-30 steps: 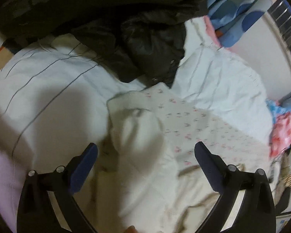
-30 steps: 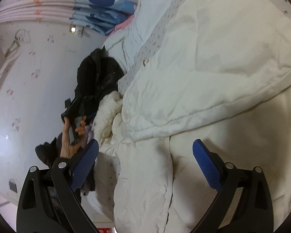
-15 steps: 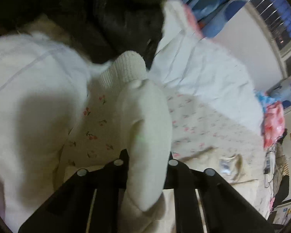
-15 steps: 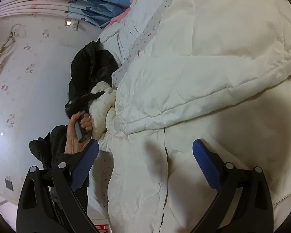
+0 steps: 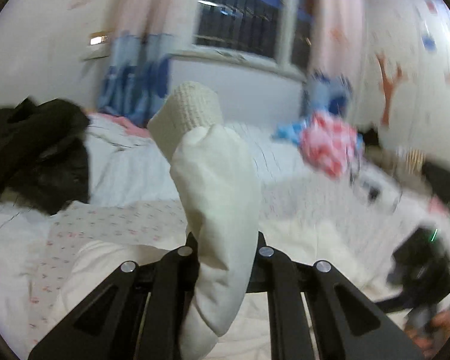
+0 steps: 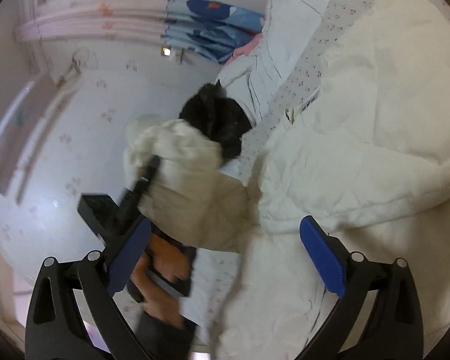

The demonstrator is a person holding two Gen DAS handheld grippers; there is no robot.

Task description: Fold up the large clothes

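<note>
Our left gripper has its jaws clenched on the cream padded sleeve of the white coat, holding it up off the bed w/ the knit cuff at the top. Our right gripper is released, jaws wide apart, nothing between them, hovering over the coat body spread on the bed. A black jacket lies near the bed's far edge, beside the sleeve; pink/blue clothes sit blurred by the wall.
</note>
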